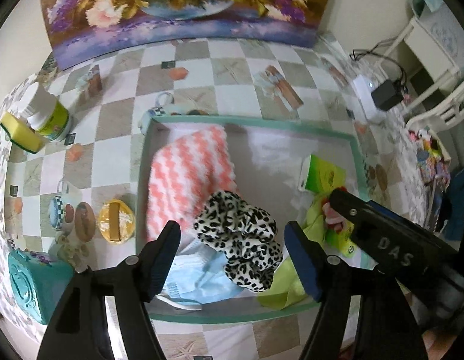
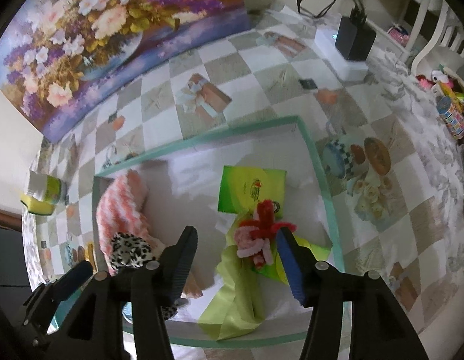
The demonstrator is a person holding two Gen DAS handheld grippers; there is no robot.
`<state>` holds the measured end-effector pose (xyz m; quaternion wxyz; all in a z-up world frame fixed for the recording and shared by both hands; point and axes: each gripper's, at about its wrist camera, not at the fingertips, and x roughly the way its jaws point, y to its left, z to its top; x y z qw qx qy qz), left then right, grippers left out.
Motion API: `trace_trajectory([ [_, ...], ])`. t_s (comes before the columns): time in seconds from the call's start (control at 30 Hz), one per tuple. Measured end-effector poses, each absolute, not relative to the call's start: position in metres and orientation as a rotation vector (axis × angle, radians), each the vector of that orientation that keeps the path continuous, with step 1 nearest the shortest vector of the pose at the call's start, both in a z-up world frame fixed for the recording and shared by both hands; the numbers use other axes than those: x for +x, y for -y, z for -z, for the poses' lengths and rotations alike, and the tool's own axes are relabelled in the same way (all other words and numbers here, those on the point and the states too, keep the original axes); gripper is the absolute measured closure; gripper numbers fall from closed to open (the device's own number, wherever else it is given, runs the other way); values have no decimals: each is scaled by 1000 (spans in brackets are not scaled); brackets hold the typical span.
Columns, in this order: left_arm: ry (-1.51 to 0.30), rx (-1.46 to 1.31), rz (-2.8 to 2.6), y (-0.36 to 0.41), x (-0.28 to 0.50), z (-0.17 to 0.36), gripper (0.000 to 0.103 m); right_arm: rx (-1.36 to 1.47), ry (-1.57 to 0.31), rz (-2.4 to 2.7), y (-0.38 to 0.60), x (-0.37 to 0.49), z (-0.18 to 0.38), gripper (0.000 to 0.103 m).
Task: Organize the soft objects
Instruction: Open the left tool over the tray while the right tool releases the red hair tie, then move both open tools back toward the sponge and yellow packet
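A shallow tray with a teal rim [image 1: 356,150] [image 2: 318,165] holds soft things. A pink-and-white zigzag cloth [image 1: 190,177] [image 2: 121,207] lies at its left. A leopard-print scrunchie [image 1: 243,237] [image 2: 130,250] lies on a blue face mask [image 1: 199,282], between the jaws of my open left gripper [image 1: 232,258]. A lime cloth [image 2: 237,297] [image 1: 288,288] lies at the front right, with red and pink pipe cleaners [image 2: 260,234] on it. My open right gripper [image 2: 236,258] hovers over them. A green packet [image 2: 251,189] [image 1: 321,175] lies behind.
On the checkered tablecloth left of the tray are a yellow round item [image 1: 116,220], a teal case [image 1: 31,282], a yellow sponge [image 1: 20,133] and a white bottle [image 1: 50,117]. A floral painting [image 1: 184,9] leans against the wall. A black charger [image 2: 353,40] sits at the back right.
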<state>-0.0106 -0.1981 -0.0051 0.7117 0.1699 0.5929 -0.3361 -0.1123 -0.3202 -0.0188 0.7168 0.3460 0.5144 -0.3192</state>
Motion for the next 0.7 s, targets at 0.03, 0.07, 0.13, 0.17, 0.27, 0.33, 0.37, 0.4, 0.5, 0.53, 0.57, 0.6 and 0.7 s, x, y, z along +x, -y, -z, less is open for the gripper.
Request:
trace_trajectory([
  [0.03,-1311,359,743,195,-7,2,30,766,-1127,708,320,-113,15,44],
  [0.07,-1307,349,739,193,-4,-1,30,762,-1111,710,320,-114,9,44],
  [0.13,-1288,328,721,187,3,-8,30,752,-1093,715,320,-114,1,44],
  [0.17,-1279,315,708,183,8,-11,30,745,-1079,718,319,-114,-4,44],
  [0.27,-1250,262,659,166,25,-22,30,728,-1052,717,318,-114,-17,44],
  [0.33,-1230,225,621,151,38,-29,30,714,-1039,719,316,-114,-25,44],
  [0.37,-1221,209,603,144,44,-32,30,706,-1032,719,314,-113,-29,44],
  [0.4,-1208,185,570,132,54,-36,30,699,-1026,719,312,-112,-31,44],
  [0.5,-1179,133,474,101,74,-43,29,672,-1012,716,308,-108,-40,44],
  [0.53,-1171,121,445,92,79,-44,29,662,-1009,714,306,-107,-43,43],
  [0.57,-1163,107,417,81,85,-46,29,652,-1007,711,303,-105,-44,43],
  [0.6,-1156,92,386,69,91,-48,29,644,-1008,707,301,-103,-45,43],
  [0.7,-1137,67,311,42,104,-50,29,618,-1022,694,292,-95,-45,43],
])
